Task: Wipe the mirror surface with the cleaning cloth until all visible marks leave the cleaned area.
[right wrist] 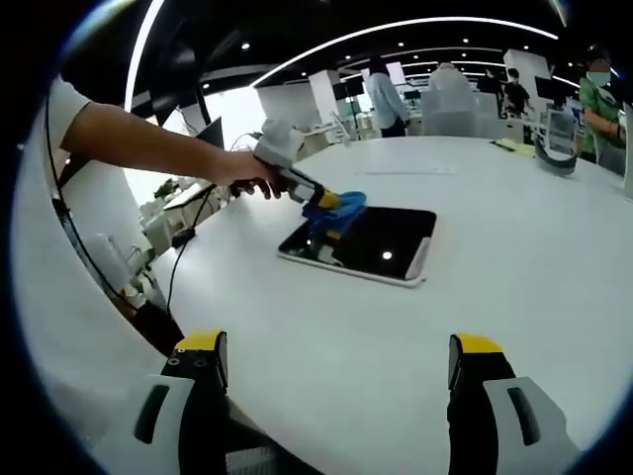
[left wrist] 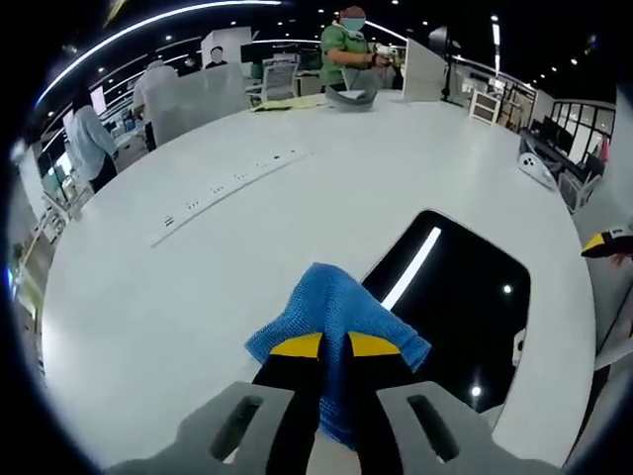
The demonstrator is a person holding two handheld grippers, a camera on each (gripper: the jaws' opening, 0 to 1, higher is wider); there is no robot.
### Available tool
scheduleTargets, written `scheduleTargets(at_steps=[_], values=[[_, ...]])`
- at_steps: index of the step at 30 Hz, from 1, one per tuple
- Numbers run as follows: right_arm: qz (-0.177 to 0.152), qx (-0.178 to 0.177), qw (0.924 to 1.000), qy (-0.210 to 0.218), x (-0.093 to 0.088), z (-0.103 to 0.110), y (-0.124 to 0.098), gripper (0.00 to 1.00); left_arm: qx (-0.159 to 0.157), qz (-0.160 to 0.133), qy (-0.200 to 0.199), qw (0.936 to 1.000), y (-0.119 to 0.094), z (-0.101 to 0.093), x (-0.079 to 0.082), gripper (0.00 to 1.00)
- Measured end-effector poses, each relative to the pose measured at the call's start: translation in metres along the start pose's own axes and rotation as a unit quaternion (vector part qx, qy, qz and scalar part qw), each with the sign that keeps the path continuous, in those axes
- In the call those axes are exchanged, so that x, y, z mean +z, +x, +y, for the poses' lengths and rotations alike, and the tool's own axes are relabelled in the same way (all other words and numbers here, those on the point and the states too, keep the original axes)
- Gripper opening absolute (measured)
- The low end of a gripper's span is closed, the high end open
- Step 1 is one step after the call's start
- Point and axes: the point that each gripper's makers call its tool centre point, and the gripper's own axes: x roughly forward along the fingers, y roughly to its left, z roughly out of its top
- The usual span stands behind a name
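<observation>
left tongs (left wrist: 334, 346) clamped on blue cloth (left wrist: 331, 307) | cloth over mirror (right wrist: 381, 242) edge | right tongs (right wrist: 336, 361) apart, empty

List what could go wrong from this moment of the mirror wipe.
1. The left gripper pinches the blue cloth by a small fold; the loose part could drag or slip out during a stroke.
2. The mirror lies loose on the smooth white table; the right gripper hangs open away from it, so it may slide when pushed.
3. Ceiling lights reflect in the glass and could hide remaining marks.
</observation>
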Motion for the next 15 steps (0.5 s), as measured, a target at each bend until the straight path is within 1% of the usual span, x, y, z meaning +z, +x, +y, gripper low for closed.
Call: scheduleTargets(at_steps=[6,11,14,15], values=[[-0.001,-0.002,1.0,0.001,0.0008,0.0005,-0.0001,0.92,-0.002,0.001,-0.004,1.0,-0.0012,0.0001,-0.0003,0.06],[0.002,-0.001,1.0,-0.002,0.0002,0.0021,0.0009,0.92,0.0,-0.002,0.004,1.0,-0.0011,-0.0003,-0.0006,0.06],[0.001,-0.001,1.0,-0.005,0.0028,0.0026,0.0013,0.92,0.002,-0.005,-0.005,1.0,-0.001,0.0006,-0.0016,0.06],[0.001,0.0,1.0,-0.005,0.0035,0.0024,0.0014,0.92,0.003,-0.006,-0.007,1.0,-0.005,-0.0036,-0.0013,0.06]])
